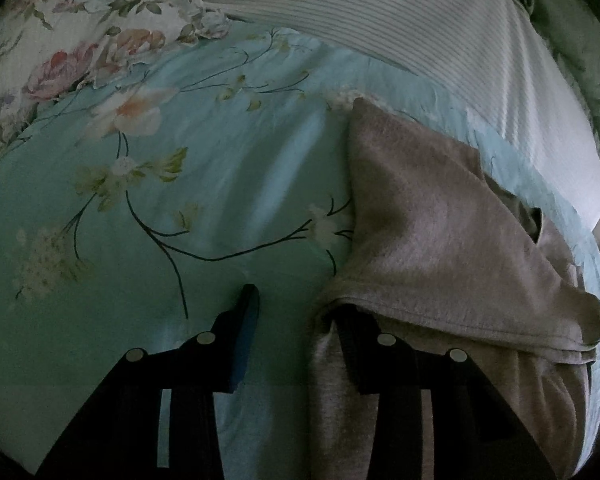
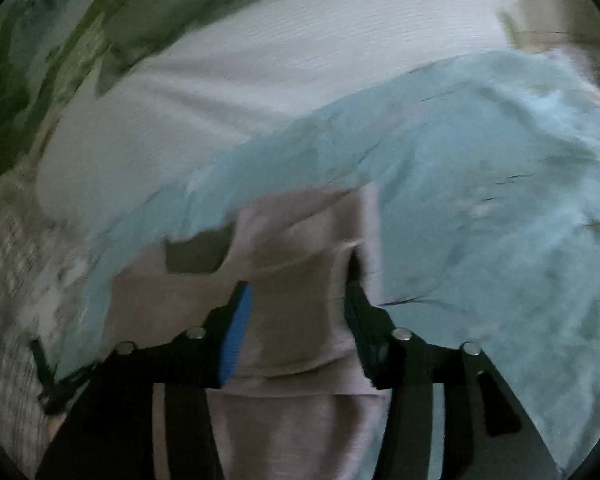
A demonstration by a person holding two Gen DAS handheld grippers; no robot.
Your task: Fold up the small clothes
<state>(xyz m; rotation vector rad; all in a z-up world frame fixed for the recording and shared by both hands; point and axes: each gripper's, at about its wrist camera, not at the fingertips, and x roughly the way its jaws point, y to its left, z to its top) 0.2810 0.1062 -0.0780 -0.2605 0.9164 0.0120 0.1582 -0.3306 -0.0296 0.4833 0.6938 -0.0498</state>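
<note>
On a bed's pale blue floral quilt, a grey garment lay partly folded, left claw apart beside its edge, right claw apart over it.

Grey garment lying partly folded on a pale blue floral bedspread.

The garment is a small piece of soft, light grey knit cloth with a stitched hem. In the left wrist view one part is folded back over the rest, making a sloping flap whose point reaches toward the far edge of the bedspread, where a white striped sheet begins. The hemmed fold edge runs across the near side, with a second layer under it. In the blurred right wrist view the garment lies flat near the bedspread's edge, with a small dark gap showing between its layers.
</note>
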